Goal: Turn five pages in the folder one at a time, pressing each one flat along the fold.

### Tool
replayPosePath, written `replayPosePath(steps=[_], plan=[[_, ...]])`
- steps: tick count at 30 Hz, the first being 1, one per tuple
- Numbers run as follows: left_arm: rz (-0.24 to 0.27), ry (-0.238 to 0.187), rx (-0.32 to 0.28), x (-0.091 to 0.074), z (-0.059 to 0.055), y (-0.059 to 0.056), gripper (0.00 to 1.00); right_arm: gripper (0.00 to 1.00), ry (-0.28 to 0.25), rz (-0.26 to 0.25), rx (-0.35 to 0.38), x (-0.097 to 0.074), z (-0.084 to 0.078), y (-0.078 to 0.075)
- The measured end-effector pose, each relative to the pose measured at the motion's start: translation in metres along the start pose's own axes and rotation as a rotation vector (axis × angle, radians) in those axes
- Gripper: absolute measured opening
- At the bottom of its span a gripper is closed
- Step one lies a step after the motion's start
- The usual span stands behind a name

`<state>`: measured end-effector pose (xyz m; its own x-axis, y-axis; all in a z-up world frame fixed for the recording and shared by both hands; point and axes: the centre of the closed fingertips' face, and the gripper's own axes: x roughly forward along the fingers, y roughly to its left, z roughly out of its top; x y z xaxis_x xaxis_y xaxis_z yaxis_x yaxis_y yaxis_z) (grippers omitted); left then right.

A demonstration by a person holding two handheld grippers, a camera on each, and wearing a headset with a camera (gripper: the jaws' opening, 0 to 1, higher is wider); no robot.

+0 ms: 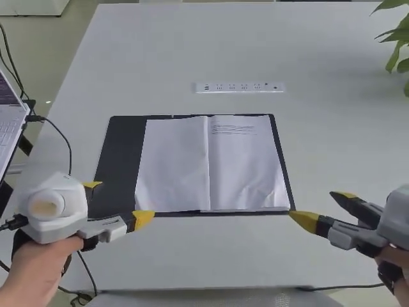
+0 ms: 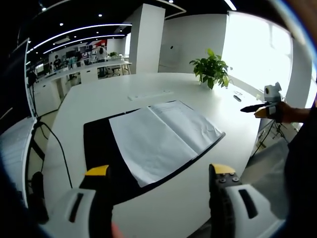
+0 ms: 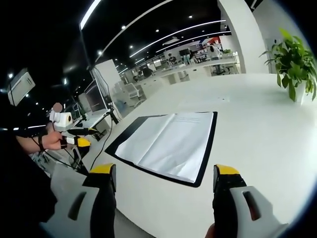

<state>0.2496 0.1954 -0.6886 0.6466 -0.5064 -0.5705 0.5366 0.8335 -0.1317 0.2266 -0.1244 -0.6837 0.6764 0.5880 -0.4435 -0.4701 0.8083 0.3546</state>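
Both sets of jaws are spread wide and holding nothing. My left hand-held gripper [image 1: 118, 201] sits by the near-left corner of the folder [image 1: 121, 160], and the right hand-held gripper [image 1: 321, 206] is just off the near-right corner. It lies open mid-table [image 1: 192, 38], with loads of bare surface round every edge.

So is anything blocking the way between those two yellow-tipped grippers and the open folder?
Nothing visible does. The left gripper is at the near-left corner of the folder, and the right gripper is just off its near-right corner, over bare table. The power strip lies beyond the folder.
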Motion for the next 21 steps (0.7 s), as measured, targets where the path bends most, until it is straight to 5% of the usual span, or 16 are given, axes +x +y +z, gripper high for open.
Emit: replayPosePath(steps=[21], plan=[[-0.201, 0.021, 0.121, 0.068, 0.035, -0.065, 0.78, 0.79, -0.004, -0.034, 0.034, -0.012, -0.007, -0.009]])
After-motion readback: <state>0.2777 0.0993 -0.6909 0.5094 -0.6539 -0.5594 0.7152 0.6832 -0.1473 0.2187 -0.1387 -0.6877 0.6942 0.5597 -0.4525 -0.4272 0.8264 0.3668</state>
